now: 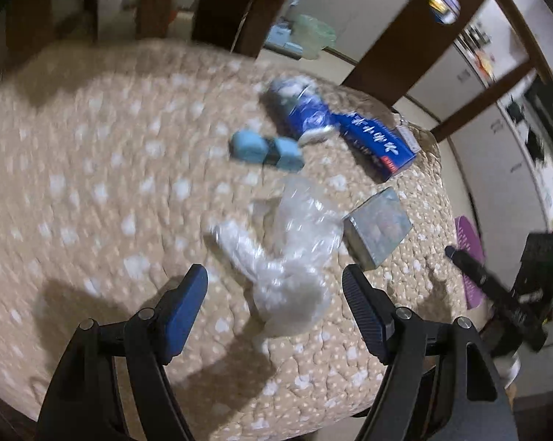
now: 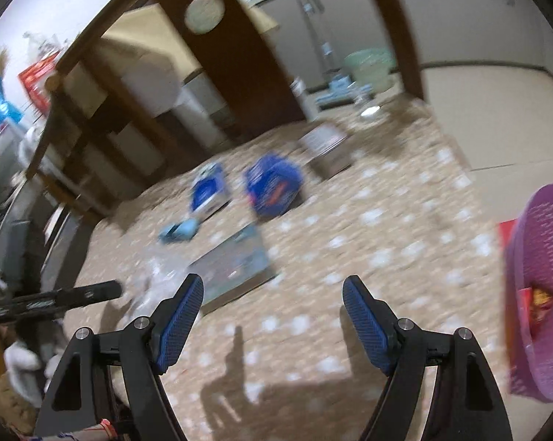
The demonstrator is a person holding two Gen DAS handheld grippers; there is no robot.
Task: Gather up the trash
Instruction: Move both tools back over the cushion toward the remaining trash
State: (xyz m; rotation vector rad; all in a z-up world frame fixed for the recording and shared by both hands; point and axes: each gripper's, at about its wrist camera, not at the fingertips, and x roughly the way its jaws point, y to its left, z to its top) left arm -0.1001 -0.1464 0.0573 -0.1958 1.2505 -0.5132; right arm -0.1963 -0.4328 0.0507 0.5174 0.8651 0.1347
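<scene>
The crumpled clear plastic bag (image 1: 291, 257) is best taken at its bunched white lower part, where the film is thickest, so a loose flap is not all that is pinched; the left tool (image 1: 275, 294) should be lowered until both blue pads straddle that bunch before being clenched. At this moment the left tool is released, its jaws standing wide with nothing pressed between them, and the bag lies on the beige spotted table cover (image 1: 92, 183) just beyond and between its fingertips. A grey flat box (image 1: 379, 228) sits just right of the bag and should not be caught. The right tool (image 2: 273, 296) is likewise released and empty; a purple perforated plastic basket (image 2: 541, 286) stands at its right, judged the likely receptacle.
</scene>
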